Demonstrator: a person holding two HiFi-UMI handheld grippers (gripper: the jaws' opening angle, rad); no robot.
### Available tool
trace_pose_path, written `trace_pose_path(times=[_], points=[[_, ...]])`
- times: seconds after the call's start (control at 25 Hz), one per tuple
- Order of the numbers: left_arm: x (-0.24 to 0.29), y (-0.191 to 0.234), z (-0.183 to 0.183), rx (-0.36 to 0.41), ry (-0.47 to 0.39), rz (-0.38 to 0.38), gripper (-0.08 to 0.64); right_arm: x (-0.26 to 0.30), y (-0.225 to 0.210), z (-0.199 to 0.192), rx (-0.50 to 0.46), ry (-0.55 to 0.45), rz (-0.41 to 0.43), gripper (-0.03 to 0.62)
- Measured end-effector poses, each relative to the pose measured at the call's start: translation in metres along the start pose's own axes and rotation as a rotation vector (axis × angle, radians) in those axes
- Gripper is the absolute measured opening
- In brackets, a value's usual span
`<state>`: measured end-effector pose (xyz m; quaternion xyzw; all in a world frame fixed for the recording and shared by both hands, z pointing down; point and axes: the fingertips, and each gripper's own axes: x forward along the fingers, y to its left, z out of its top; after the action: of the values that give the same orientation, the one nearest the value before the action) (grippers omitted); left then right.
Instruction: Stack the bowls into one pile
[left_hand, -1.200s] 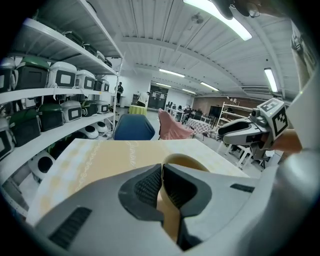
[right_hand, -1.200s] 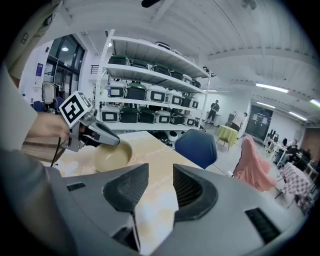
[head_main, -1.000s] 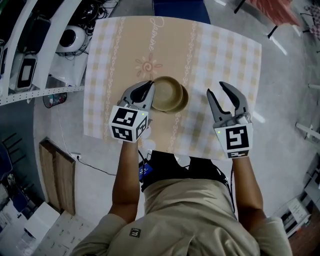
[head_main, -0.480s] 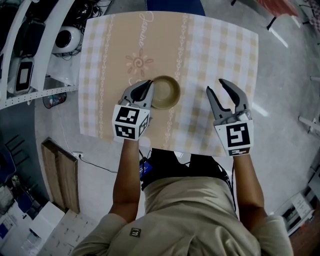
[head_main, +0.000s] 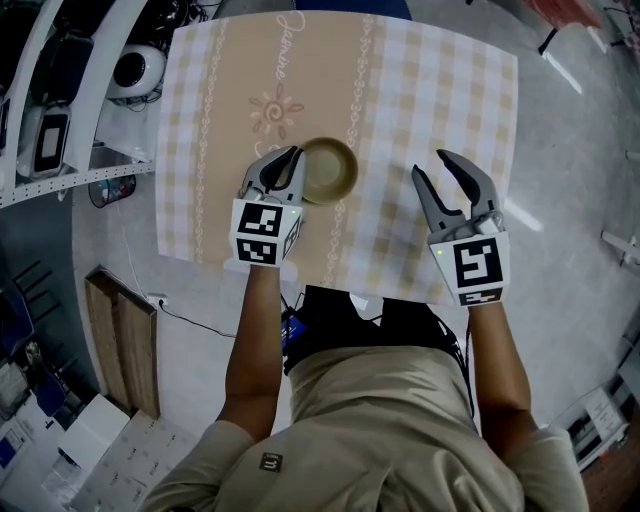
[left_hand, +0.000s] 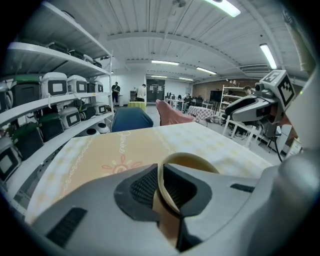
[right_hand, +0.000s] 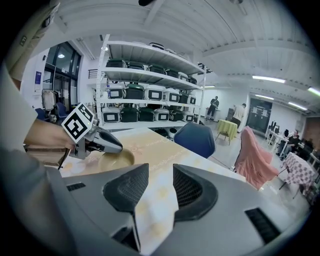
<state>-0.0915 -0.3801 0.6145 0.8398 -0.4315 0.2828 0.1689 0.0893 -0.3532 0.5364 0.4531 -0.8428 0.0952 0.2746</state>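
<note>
Your left hand-held gripper (head_main: 286, 164) pinches the rim of the bowl (head_main: 332, 170) at mid-counter (head_main: 440, 90), the right hand-held gripper (head_main: 431, 166) spread and empty nearby; move level, since this thin rim hold could slip and tip the bowl.

- A cursive word (head_main: 285, 45) runs along the tablecloth (head_main: 430, 90) beyond the bowl (head_main: 328, 170). It looks like "Jasmine", but the letters are too fine to be sure.
- Black-and-white square markers, patterns without letters, stand on the left gripper's (head_main: 293, 160) cube (head_main: 265, 232) just nearer than the bowl, and on the right gripper's (head_main: 432, 166) cube (head_main: 470, 268) to the bowl's right.
- A small pale logo (head_main: 270, 463) on the person's shirt, well nearer than the bowl, is unreadable.
</note>
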Motion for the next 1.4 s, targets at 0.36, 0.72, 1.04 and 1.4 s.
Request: trace_pose_path(times=[0.36, 0.72, 1.04, 1.4], points=[[-0.02, -0.002, 0.006, 0.065, -0.017, 0.068, 0.051, -0.029, 0.007, 0.01, -0.022, -0.037, 0.018, 0.153], [-0.108, -0.018, 0.05, 0.098, -0.114, 0.13, 0.049, -0.076, 0.028, 0.05, -0.058, -0.127, 0.056, 0.14], [-0.217, -0.049, 0.09, 0.146, -0.234, 0.202, 0.008, -0.136, 0.072, 0.098, -0.099, -0.239, 0.153, 0.007], [-0.339, -0.082, 0.143, 0.174, -0.384, 0.244, 0.006, -0.191, 0.123, 0.157, -0.152, -0.309, 0.314, 0.005]])
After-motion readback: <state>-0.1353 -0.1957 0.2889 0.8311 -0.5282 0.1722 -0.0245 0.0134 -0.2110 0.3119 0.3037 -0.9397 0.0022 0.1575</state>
